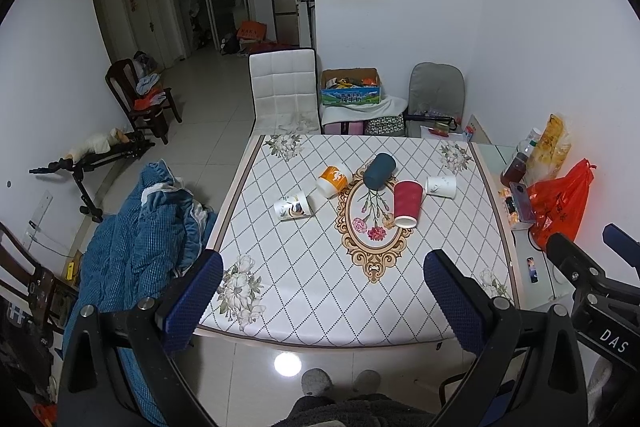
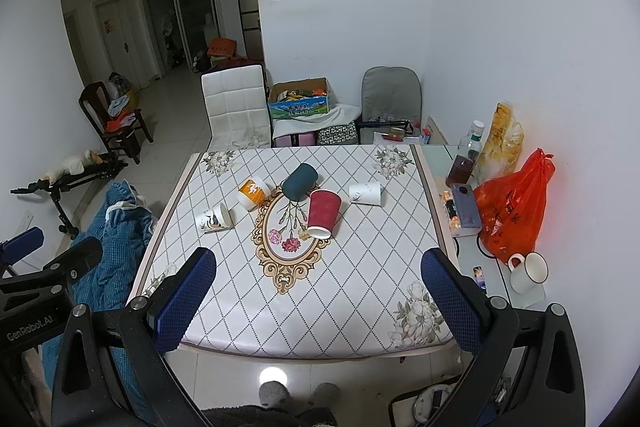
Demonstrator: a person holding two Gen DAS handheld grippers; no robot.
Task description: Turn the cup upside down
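Several paper cups lie on their sides on the table (image 1: 304, 291): a red ribbed cup (image 1: 407, 203) (image 2: 323, 213), a dark teal cup (image 1: 379, 171) (image 2: 300, 181), an orange cup (image 1: 333, 180) (image 2: 253, 192), a white bird-print cup (image 1: 293, 207) (image 2: 214, 219) and a white cup (image 1: 441, 185) (image 2: 365, 193). My left gripper (image 1: 324, 301) is open and empty, above the table's near edge. My right gripper (image 2: 318, 301) is open and empty, also well short of the cups. Each gripper shows at the edge of the other's view.
The table has a white diamond-pattern cloth with a floral oval (image 2: 289, 239). At its right side stand an orange bag (image 2: 514, 207), bottles (image 2: 466, 155), a phone (image 2: 466, 205) and a white mug (image 2: 528, 271). A blue blanket (image 1: 136, 239) lies left; chairs (image 1: 284, 91) stand behind.
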